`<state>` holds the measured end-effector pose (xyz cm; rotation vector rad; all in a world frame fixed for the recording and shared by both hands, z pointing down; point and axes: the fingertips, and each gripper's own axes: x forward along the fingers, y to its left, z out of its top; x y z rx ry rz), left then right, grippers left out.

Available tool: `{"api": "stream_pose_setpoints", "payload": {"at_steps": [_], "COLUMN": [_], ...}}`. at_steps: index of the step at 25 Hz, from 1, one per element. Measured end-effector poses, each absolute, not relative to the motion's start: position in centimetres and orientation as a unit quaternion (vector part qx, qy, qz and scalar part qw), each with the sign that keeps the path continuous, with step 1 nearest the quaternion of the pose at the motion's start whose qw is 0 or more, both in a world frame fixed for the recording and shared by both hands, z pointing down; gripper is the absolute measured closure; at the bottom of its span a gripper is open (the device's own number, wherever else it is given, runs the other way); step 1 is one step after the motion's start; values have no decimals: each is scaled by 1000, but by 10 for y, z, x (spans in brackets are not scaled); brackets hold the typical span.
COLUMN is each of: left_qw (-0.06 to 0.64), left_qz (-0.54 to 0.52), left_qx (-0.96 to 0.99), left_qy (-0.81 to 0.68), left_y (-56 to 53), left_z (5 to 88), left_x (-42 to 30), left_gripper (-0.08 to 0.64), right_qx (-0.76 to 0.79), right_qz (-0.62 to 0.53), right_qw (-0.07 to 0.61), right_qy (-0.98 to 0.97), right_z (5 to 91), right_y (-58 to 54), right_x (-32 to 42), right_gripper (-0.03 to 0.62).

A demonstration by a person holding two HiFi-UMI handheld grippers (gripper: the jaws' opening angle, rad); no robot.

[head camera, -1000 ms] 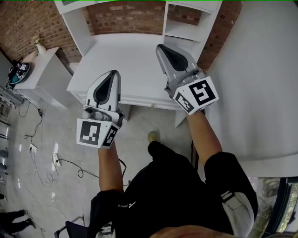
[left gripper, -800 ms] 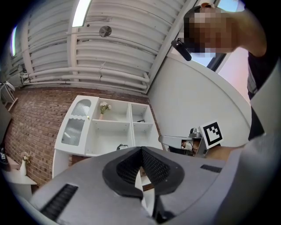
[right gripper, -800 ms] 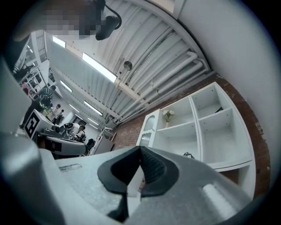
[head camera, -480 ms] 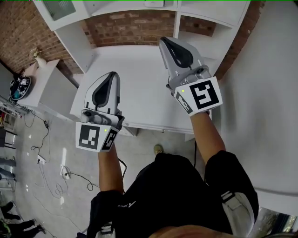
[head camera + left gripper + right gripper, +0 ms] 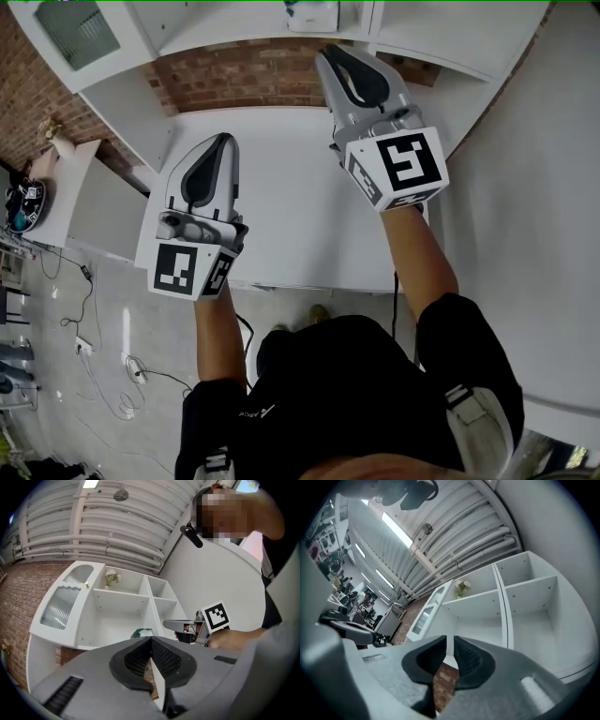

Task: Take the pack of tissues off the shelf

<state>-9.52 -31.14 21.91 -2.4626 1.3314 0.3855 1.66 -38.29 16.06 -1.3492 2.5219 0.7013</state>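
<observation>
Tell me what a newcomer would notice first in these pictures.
Two grey hand-held tools dominate the head view. The left claw is shut above the white desk, and the right claw points toward the white shelf unit, its jaws just opening with nothing between them. Just beyond it, a greenish pack of tissues sits low in the shelf unit, untouched.

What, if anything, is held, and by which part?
Nothing. The left hand-held gripper is shut, empty; the right hand-held gripper is opening its jaws, nothing between them.
</observation>
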Motion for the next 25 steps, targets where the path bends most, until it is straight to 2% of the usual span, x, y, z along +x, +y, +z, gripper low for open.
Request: {"api": "stream_pose_setpoints", "payload": {"at_steps": [5, 8, 12, 18, 25], "left_qw": [159, 159, 159, 157, 153], "left_qz": [142, 145, 154, 167, 184], "left_qx": [-880, -894, -910, -927, -942], "left_qy": [424, 393, 350, 295, 236], "left_y": [-348, -366, -387, -409, -415], "left_z": [216, 218, 211, 205, 194], "left_x": [-107, -120, -132, -150, -156], "left_gripper": [561, 561, 561, 561, 561], "right_qx": [-497, -535, -581, -631, -654], "right_qz": [234, 224, 198, 157, 93], "right_qw": [79, 67, 44, 14, -3], "right_qy": [832, 812, 789, 760, 751], "right_z": [153, 149, 147, 148, 143], "right_y": [-424, -449, -482, -525, -551], "right_x": [2, -6, -7, -9, -16], "right_gripper": [458, 355, 260, 188, 147]}}
